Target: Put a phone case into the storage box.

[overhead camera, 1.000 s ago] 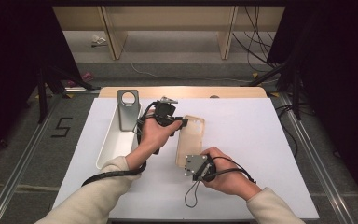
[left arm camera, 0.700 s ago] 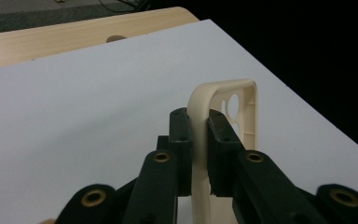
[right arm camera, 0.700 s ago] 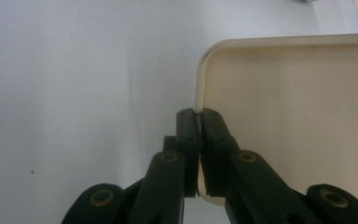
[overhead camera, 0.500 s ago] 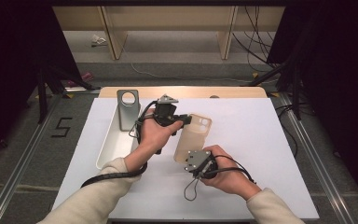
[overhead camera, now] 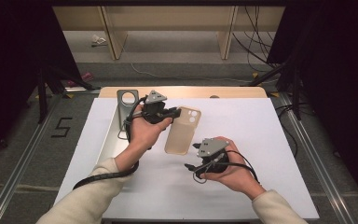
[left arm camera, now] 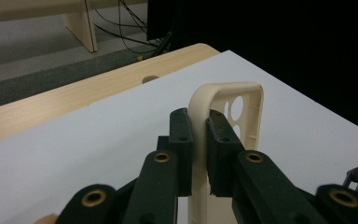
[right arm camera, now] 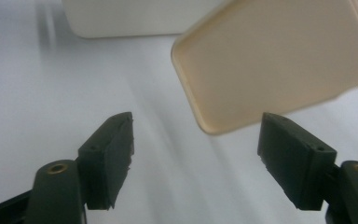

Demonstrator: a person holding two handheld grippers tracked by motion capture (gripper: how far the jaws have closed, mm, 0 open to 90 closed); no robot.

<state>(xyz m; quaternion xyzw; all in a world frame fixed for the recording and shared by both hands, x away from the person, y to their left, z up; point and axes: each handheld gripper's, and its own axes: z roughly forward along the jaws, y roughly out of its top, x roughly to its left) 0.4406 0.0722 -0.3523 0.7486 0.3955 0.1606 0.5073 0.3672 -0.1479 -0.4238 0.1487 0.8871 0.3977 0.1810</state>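
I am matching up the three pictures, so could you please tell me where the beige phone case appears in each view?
High view: the phone case lies at the centre, its camera end clamped by the left gripper.
Left gripper view: centre, standing edge-on between the shut jaws.
Right gripper view: upper right, its rounded corner above the open right gripper.
Shared landmark: the white table top.

Grey floor, wooden shelving
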